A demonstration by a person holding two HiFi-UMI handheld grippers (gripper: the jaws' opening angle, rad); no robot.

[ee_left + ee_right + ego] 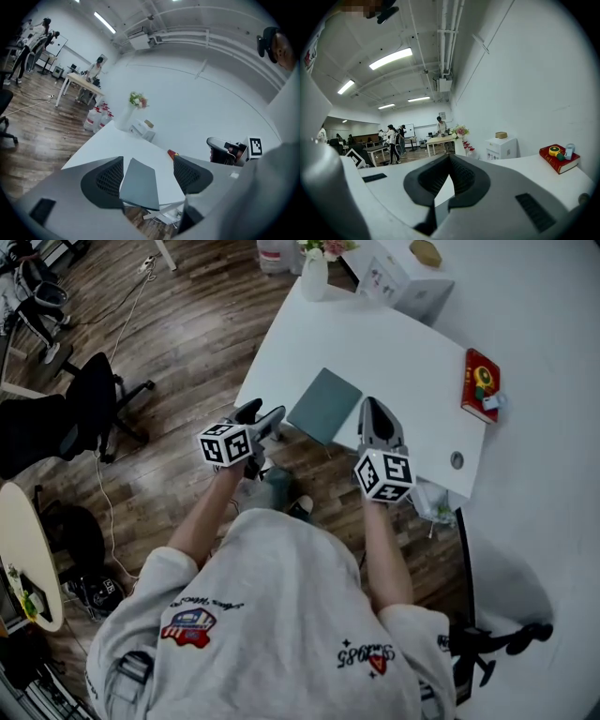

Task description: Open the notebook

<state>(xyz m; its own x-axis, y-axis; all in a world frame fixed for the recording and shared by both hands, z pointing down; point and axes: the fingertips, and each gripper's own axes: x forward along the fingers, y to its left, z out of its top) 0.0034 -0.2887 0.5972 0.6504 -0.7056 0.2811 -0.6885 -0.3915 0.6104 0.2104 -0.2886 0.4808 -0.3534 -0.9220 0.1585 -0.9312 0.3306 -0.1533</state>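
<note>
Left gripper [265,414] hovered at the table [375,343] edge, jaws wide apart and empty, framing the closed notebook [324,405]; right gripper [374,406] looked pinched together, seemingly empty.

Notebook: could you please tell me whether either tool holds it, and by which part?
Neither holds it: the left tool is open, facing the notebook; the right tool is shut and empty.

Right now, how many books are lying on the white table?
2: the grey notebook, closed, at the table's near edge; the red book farther right. Nothing seems hidden.
</note>
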